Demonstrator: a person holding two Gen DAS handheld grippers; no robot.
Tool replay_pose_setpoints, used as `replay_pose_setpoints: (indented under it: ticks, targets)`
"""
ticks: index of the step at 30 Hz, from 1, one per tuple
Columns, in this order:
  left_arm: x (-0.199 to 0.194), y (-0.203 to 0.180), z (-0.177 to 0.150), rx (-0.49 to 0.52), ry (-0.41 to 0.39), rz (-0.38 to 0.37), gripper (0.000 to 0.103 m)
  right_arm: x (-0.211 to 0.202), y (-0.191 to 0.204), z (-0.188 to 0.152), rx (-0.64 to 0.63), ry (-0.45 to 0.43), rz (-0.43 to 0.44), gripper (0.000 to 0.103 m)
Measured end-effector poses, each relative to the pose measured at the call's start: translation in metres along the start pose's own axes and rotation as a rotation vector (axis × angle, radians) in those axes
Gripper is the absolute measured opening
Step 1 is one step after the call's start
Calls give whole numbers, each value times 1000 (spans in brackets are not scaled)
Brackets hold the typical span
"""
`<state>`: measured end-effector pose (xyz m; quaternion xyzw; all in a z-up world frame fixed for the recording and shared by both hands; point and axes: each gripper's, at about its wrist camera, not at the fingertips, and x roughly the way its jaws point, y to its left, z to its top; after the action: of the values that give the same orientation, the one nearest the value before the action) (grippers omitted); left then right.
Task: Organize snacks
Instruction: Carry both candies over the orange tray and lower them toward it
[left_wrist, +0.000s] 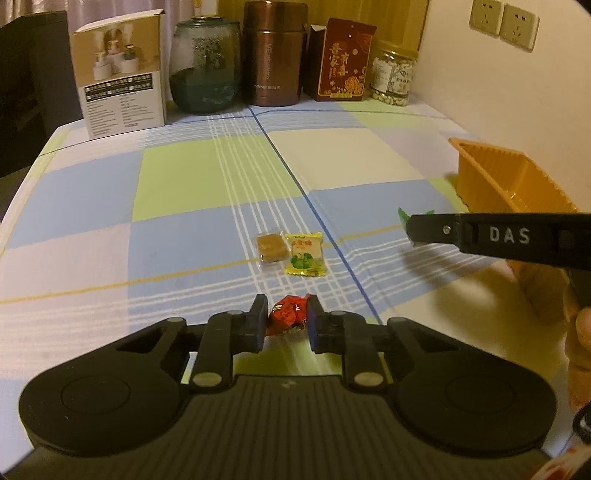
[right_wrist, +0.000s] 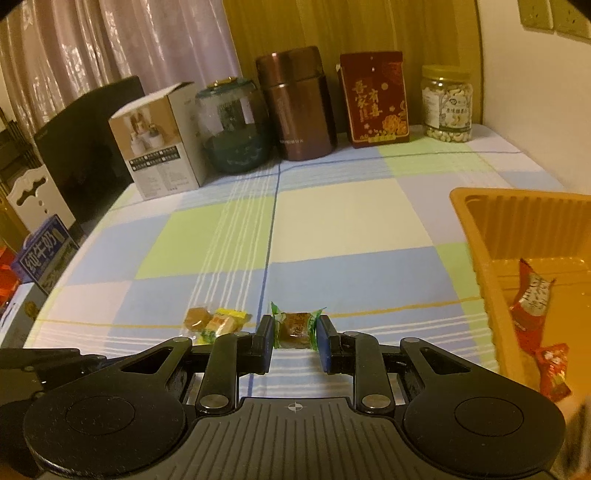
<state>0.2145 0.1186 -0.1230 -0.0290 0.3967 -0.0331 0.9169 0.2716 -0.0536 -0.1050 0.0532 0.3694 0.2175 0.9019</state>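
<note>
Left gripper (left_wrist: 286, 321) pinches a red candy (left_wrist: 287, 316) and right gripper (right_wrist: 294, 328) a green candy (right_wrist: 294, 329), both low over the tabletop (right_wrist: 351, 218), so next comes carrying them into the orange tray (right_wrist: 480, 240) at right.

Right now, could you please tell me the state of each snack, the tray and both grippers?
left gripper: shut on the red candy
right gripper: shut on the green-wrapped candy
yellow packet: lying flat on the tablecloth, untouched
brown clear-wrapped sweet: flat beside the yellow packet
orange tray: upright, two red-wrapped snacks inside
</note>
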Motion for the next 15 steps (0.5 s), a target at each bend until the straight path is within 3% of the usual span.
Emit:
replay_pose_setpoints:
  ticks: [8,15]
  targets:
    - [-47,-14,-18,-129,-20,27,19,-53,3,-8,51,-32,22,25]
    - [-95,-30,-24,-181,-52,23,19,-106,1,-17,57,-38,2,25]
